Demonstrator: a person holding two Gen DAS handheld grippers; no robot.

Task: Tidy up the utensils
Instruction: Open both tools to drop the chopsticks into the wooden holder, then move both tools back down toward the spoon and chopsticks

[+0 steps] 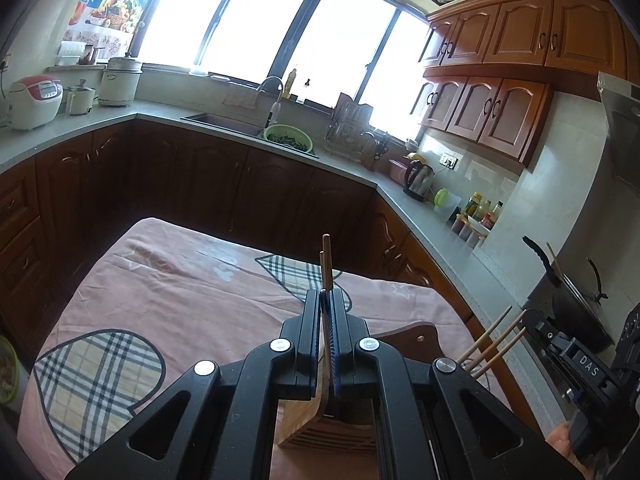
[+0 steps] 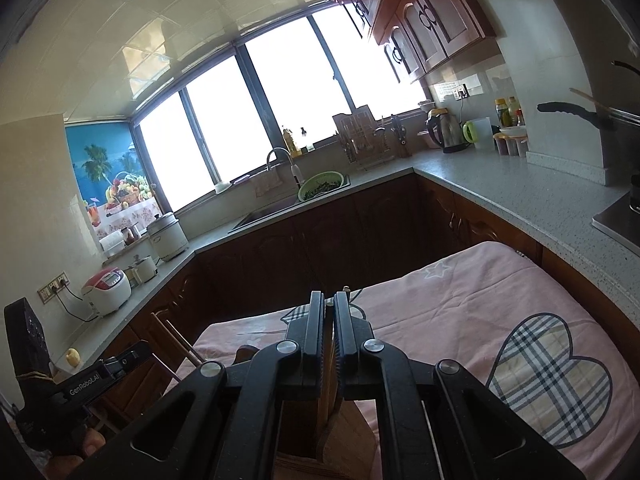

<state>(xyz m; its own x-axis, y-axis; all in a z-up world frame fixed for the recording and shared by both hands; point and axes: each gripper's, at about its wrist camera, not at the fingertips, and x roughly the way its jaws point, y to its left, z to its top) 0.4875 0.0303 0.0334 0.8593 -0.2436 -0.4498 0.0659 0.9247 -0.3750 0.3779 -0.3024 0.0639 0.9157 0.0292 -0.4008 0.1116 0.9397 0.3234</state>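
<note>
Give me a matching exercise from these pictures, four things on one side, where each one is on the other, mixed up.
1. chopsticks
2. colander
3. kettle
4. rice cooker

A. at the sink
B. on the left counter
C. clamped in the left gripper
D. on the right counter near the wall socket

Pairs: 1-C, 2-A, 3-D, 4-B

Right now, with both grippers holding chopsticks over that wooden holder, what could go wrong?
1. The left gripper pinches its chopsticks near the middle, with long ends sticking up. They might swivel or slip loose.
2. The right gripper hides most of its chopsticks, so aiming them into the wooden holder may be tricky.
3. The two grippers sit close together and could bump.
</note>
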